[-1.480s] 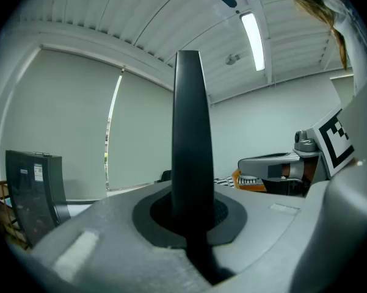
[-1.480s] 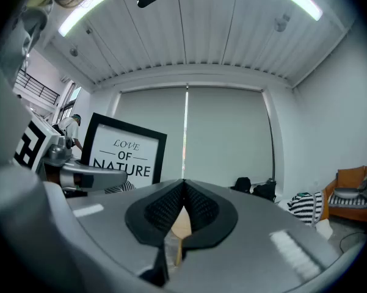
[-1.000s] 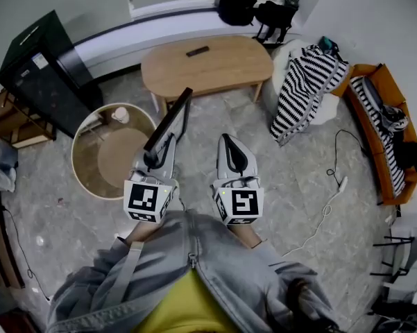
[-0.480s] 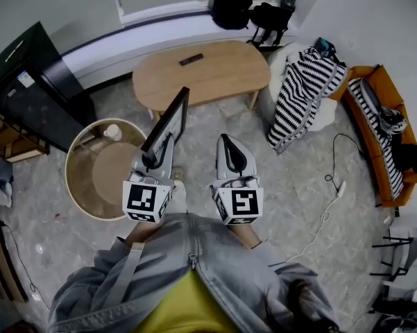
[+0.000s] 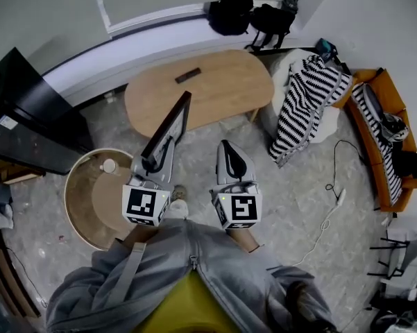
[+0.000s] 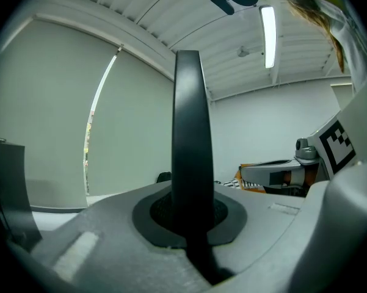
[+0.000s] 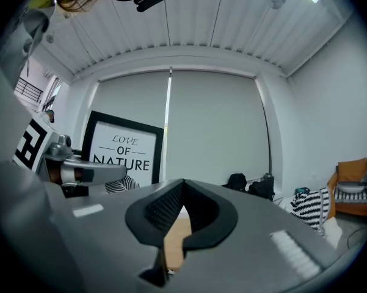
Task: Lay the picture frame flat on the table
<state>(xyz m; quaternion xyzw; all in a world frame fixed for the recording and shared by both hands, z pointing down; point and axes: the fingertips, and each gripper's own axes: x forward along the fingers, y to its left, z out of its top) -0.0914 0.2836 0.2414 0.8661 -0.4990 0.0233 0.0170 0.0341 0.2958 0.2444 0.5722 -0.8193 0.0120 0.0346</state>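
We see our right gripper (image 7: 182, 185) with its fingers (image 7: 162, 209) closed tip to tip and nothing between them. The tan bench (image 7: 174, 243) shows through the gap below. At left, the upright black picture frame (image 7: 125, 145) reads LOVE OF NATURE, with the left gripper (image 7: 79, 171) across its lower edge.

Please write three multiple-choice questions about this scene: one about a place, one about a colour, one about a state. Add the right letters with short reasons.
1. Where does the small dark object lie?
A. on the oval wooden table
B. on the round table
C. on the orange sofa

2. What colour is the border of the picture frame?
A. white
B. black
C. gold

3. In what state is the right gripper?
A. open and empty
B. shut on the frame
C. shut and empty

Answers:
1 A: the head view shows it on the oval tabletop.
2 B: the right gripper view shows a black border around white print.
3 C: its jaws meet with nothing between them.
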